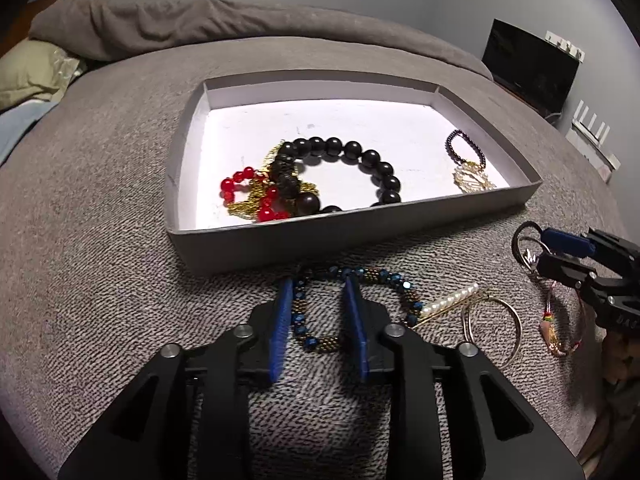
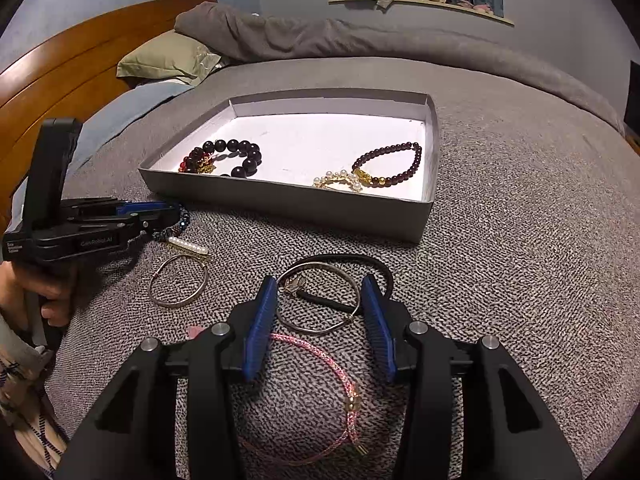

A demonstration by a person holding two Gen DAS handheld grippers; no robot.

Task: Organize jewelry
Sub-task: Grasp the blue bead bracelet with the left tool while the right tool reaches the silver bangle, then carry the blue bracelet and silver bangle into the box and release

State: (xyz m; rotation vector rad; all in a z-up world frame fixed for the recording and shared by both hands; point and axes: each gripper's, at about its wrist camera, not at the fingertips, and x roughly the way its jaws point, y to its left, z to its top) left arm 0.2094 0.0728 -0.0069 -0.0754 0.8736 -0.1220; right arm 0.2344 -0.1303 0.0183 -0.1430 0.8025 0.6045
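A grey box tray [image 1: 320,240] [image 2: 280,204] lies on the bed and holds a black bead bracelet [image 1: 352,152], red beads with gold chain [image 1: 248,196], a dark garnet bracelet [image 2: 394,162] and a pearl-gold piece [image 2: 340,180]. My left gripper [image 1: 320,284] is open, its fingers astride one side of a blue beaded bracelet [image 1: 360,276] on the blanket. My right gripper [image 2: 320,284] is open around a silver bangle [image 2: 320,300] with a black cord [image 2: 360,260]. A pink cord bracelet [image 2: 332,364] lies under it.
A pearl bar pin [image 1: 450,300] and a thin silver hoop [image 1: 492,328] [image 2: 178,280] lie between the grippers. The grey blanket [image 2: 520,280] covers the bed. Pillows [image 2: 168,60] and a wooden headboard [image 2: 60,80] are at the back left.
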